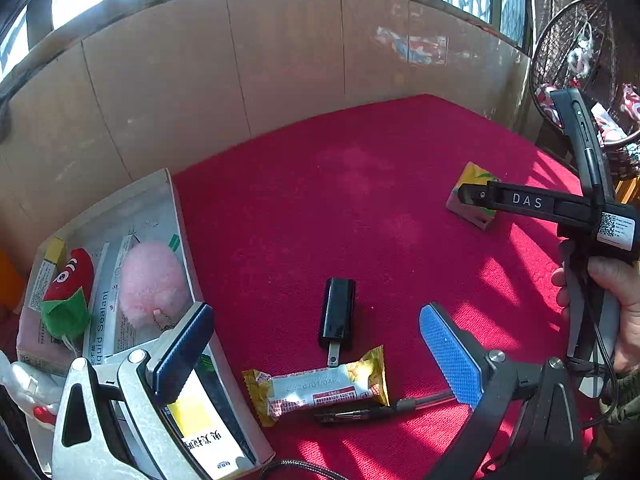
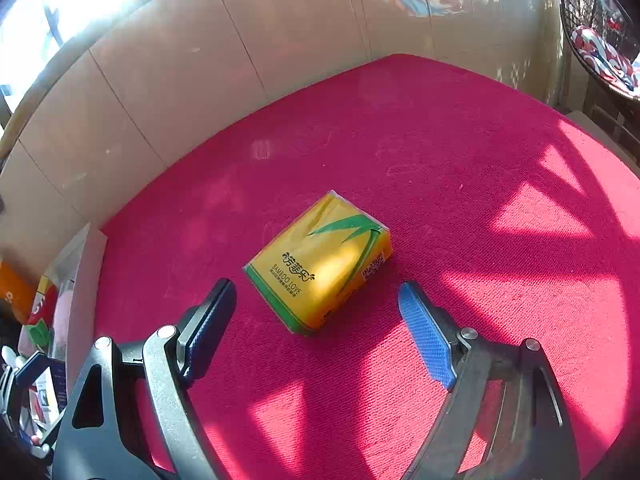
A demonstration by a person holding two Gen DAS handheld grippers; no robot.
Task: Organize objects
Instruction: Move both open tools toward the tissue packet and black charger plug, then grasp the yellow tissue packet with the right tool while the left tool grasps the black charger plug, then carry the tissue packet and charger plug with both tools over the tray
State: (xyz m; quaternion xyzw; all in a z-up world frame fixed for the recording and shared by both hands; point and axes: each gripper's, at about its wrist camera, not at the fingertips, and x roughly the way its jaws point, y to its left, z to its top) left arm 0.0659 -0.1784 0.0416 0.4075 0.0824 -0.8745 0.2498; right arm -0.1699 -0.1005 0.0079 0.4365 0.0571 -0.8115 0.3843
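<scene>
The right gripper (image 2: 316, 328), fingers apart and empty, hovers just short of the yellow tissue pack (image 2: 320, 264), whose long axis runs diagonally across their gap.

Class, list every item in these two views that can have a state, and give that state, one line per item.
Left gripper: open, empty.
Right gripper: open, empty.
Tissue pack: flat on cloth, sealed.
Snack bar: lying on cloth, wrapper closed.
Black charger: lying flat, unplugged.
Box: open, partly filled.
</scene>
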